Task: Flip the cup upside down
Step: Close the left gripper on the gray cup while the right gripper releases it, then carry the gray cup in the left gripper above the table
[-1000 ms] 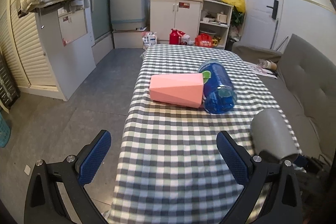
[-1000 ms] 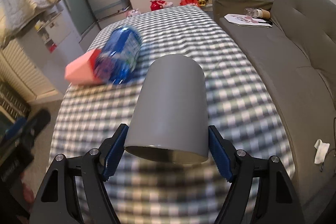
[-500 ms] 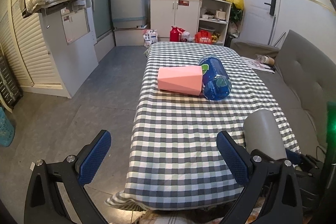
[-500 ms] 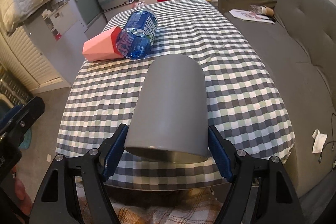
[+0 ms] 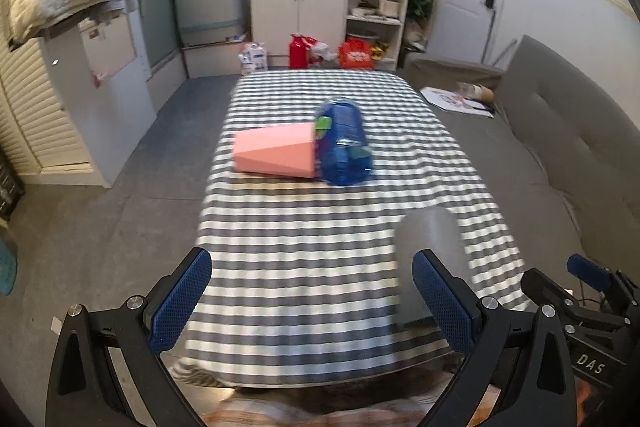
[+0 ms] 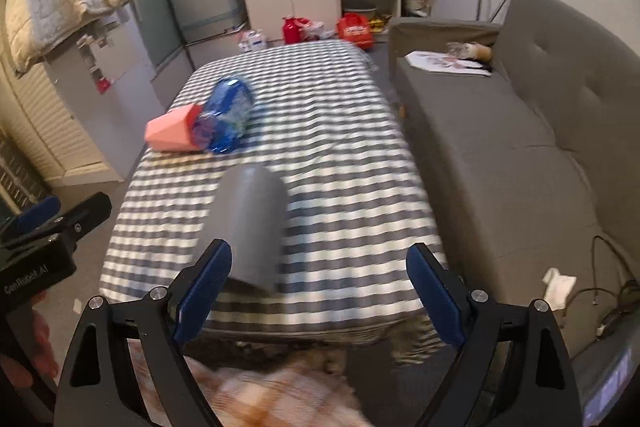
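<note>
right gripper (image 6: pixel 318 291) jaws spread, grey cup (image 6: pixel 252 227) loose

A pink box (image 5: pixel 276 154) lies on the checked tabletop (image 5: pixel 304 259) touching a blue bottle (image 5: pixel 344 147) on its side, with a grey sofa (image 6: pixel 520 131) beside it and a white cabinet (image 5: pixel 298 15) beyond.

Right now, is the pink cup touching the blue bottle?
Touching. In the left wrist view the pink cup's wide end butts against the blue bottle's side, with no checked cloth showing between them.
</note>
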The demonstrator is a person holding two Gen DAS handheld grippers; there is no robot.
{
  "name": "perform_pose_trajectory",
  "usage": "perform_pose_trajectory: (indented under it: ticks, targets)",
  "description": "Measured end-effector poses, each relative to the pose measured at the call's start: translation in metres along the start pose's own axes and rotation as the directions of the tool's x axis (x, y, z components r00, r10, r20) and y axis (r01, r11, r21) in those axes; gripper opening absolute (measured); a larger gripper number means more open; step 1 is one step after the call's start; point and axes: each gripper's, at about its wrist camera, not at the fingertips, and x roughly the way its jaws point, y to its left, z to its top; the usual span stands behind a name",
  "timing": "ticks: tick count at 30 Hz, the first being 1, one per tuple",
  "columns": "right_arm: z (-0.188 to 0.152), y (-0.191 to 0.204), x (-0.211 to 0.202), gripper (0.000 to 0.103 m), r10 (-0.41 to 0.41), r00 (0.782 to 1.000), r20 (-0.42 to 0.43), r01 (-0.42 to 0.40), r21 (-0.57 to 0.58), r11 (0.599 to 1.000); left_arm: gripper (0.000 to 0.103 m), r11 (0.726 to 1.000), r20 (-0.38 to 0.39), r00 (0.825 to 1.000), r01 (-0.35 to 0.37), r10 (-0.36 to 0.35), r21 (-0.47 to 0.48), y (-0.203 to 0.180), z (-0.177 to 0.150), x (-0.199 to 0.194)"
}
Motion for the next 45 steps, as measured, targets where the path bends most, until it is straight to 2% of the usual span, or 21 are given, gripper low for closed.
perform_pose_trajectory:
  ticks: [7,15,21,24,30,32,34,35,40,45]
  targets:
    - [0.005,-0.025,0.006,0.089,-0.032,0.999,0.014,0.032,-0.018,0.999,0.103,0.995,-0.037,0.999,0.023,-0.019,0.099,-0.046,0.01,0.017]
    - [0.013,-0.042,0.014,0.089,-0.071,0.997,0.013,0.072,-0.022,0.997,0.103,0.992,-0.109,0.994,0.037,-0.024,0.121,-0.071,0.016,0.057]
    - [0.011,-0.044,0.031,0.089,-0.073,0.997,-0.016,0.073,-0.023,0.997,0.103,0.986,-0.206,0.977,0.093,-0.063,0.14,-0.084,0.012,0.085]
    - [0.01,-0.045,0.038,0.089,-0.074,0.997,-0.023,0.074,-0.022,0.997,0.102,0.982,-0.227,0.972,0.105,-0.068,0.156,-0.087,0.011,0.092]
    - [0.007,-0.046,0.048,0.089,-0.072,0.997,-0.035,0.071,-0.011,0.997,0.101,0.976,-0.293,0.951,0.153,-0.102,0.158,-0.092,0.013,0.108]
    - [0.007,-0.046,0.05,0.089,-0.083,0.996,-0.034,0.082,-0.015,0.997,0.097,0.973,-0.296,0.949,0.165,-0.112,0.161,-0.092,0.014,0.111]
    - [0.006,-0.045,0.051,0.089,-0.09,0.995,-0.033,0.09,-0.019,0.996,0.081,0.968,-0.3,0.943,0.199,-0.147,0.15,-0.092,0.016,0.111]
    - [0.006,-0.044,0.051,0.089,-0.089,0.996,-0.031,0.088,-0.018,0.996,0.077,0.965,-0.305,0.937,0.219,-0.168,0.142,-0.092,0.016,0.111]
    - [0.006,-0.035,0.052,0.089,-0.091,0.996,-0.023,0.09,-0.041,0.995,0.077,0.96,-0.297,0.937,0.237,-0.186,0.148,-0.092,0.018,0.107]
    - [0.006,-0.03,0.05,0.089,-0.098,0.995,-0.011,0.097,-0.044,0.994,0.076,0.963,-0.233,0.953,0.231,-0.195,0.138,-0.079,0.027,0.091]
